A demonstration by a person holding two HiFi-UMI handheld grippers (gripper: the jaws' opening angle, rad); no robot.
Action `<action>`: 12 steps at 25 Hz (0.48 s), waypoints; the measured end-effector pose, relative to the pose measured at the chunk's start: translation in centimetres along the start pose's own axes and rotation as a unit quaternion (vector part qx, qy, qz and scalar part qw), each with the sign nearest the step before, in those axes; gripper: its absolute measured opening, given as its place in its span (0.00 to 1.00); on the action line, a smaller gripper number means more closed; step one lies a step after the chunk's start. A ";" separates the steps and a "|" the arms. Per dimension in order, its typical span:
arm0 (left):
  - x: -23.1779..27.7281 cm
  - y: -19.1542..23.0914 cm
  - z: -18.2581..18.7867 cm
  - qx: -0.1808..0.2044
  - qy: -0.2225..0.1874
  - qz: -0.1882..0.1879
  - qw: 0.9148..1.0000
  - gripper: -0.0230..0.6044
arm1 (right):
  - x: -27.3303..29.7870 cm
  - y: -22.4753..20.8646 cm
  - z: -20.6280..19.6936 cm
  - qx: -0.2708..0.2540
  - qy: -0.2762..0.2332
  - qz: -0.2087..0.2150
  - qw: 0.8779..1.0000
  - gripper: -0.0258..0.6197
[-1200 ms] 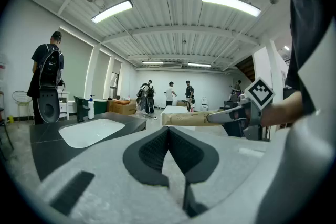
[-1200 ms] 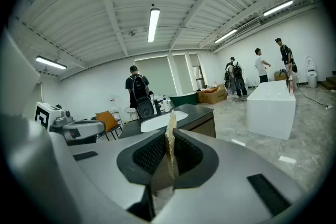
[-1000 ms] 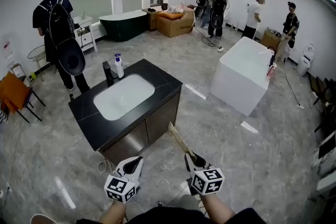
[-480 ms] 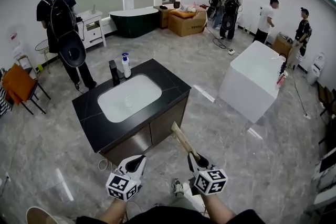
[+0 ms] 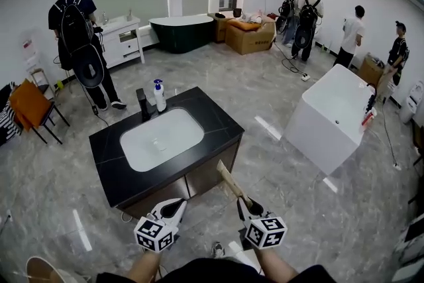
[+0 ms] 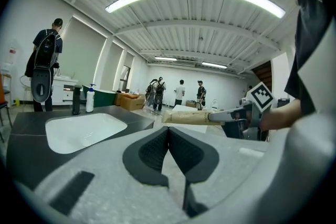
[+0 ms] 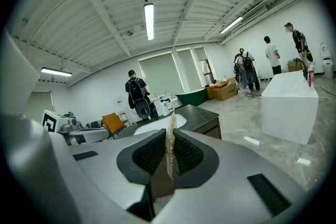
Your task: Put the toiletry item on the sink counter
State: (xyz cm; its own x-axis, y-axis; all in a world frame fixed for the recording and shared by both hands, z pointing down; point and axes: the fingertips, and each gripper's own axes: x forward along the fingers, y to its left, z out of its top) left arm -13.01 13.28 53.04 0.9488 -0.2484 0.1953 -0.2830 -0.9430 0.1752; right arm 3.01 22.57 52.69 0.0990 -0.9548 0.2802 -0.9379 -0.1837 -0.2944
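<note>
A flat tan toiletry tube (image 5: 230,183) sticks forward out of my right gripper (image 5: 245,203), whose pads are shut on its lower end; the same tube (image 7: 170,139) stands edge-on between the pads in the right gripper view. My left gripper (image 5: 173,207) is beside it, shut with nothing in it, its pads meeting (image 6: 168,136). Both hover just short of the black sink counter (image 5: 212,119) with its white basin (image 5: 161,138). In the left gripper view the tube (image 6: 186,117) points toward the counter (image 6: 26,123).
A black faucet (image 5: 142,105) and a white pump bottle (image 5: 159,96) stand at the counter's far edge. A white freestanding tub (image 5: 331,113) is to the right. A person with a backpack (image 5: 76,30) and an orange chair (image 5: 26,109) are at far left.
The view has drifted: the counter now sits a little further right and nearer the grippers. Both grippers keep their places in the view, the right one still holding the tube.
</note>
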 end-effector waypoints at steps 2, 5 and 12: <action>1.8 0.1 0.2 0.008 0.001 0.001 1.000 0.05 | 1.1 -1.6 0.6 0.000 0.003 0.006 1.000 0.11; 4.1 0.7 0.6 0.006 -0.005 0.014 1.000 0.05 | 2.8 -3.8 1.4 -0.002 0.011 0.017 1.000 0.11; 7.9 1.2 1.6 -0.005 -0.020 0.055 0.998 0.05 | 5.8 -7.5 3.0 -0.009 0.025 0.043 0.999 0.10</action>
State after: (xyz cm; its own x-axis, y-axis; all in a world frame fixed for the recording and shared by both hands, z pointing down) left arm -5.61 9.80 53.25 0.9168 -0.3587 0.1758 -0.3867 -0.9072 0.1654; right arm 11.64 17.75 53.75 0.0020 -0.9537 0.3007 -0.9482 -0.0974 -0.3024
